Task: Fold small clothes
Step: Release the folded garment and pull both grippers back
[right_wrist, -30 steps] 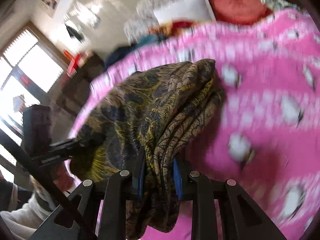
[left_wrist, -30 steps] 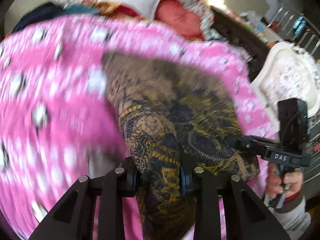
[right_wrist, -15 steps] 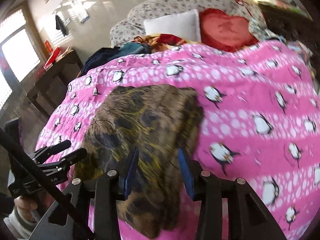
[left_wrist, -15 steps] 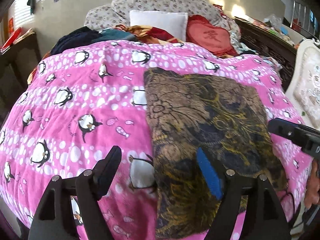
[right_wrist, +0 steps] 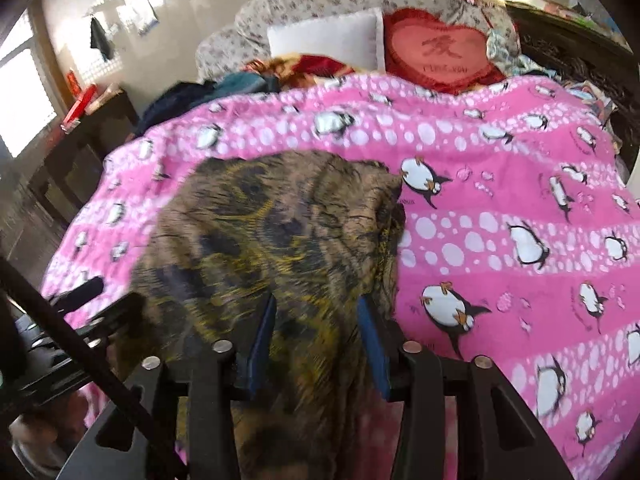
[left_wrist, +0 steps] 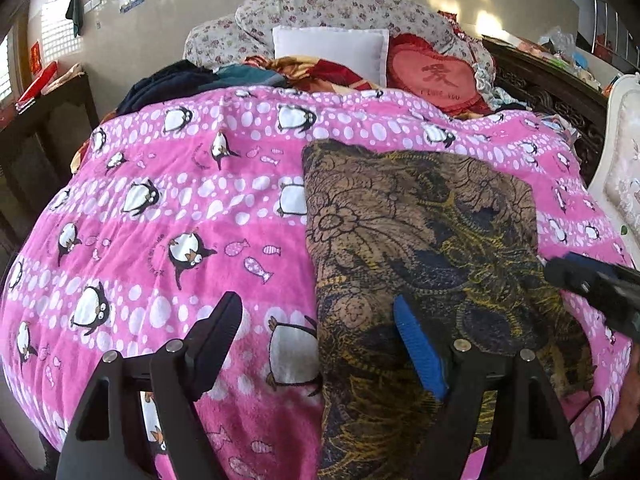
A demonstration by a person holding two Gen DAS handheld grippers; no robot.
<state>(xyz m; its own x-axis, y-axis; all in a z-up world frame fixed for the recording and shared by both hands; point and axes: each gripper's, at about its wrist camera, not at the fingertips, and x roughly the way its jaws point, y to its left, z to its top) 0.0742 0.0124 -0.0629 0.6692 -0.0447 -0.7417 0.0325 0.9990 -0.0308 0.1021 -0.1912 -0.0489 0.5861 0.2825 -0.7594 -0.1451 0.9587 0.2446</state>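
Note:
A brown, black and yellow patterned garment (left_wrist: 420,248) lies flat on the pink penguin blanket (left_wrist: 180,208), reaching down over the near edge. My left gripper (left_wrist: 316,320) is open wide above the garment's left edge, holding nothing. In the right wrist view the same garment (right_wrist: 272,240) lies ahead. My right gripper (right_wrist: 316,320) is open, its blue-padded fingers (right_wrist: 370,336) apart over the garment's near end. The right gripper's tip also shows in the left wrist view (left_wrist: 592,280).
A white pillow (left_wrist: 330,46), a red heart cushion (left_wrist: 434,76) and a heap of dark clothes (left_wrist: 180,80) lie at the bed's far end. A dark side table (left_wrist: 44,120) stands left, a white chair (left_wrist: 622,168) right.
Both grippers let go of the garment and opened. It now lies flat on the blanket, and both grippers have drawn back toward the near edge.

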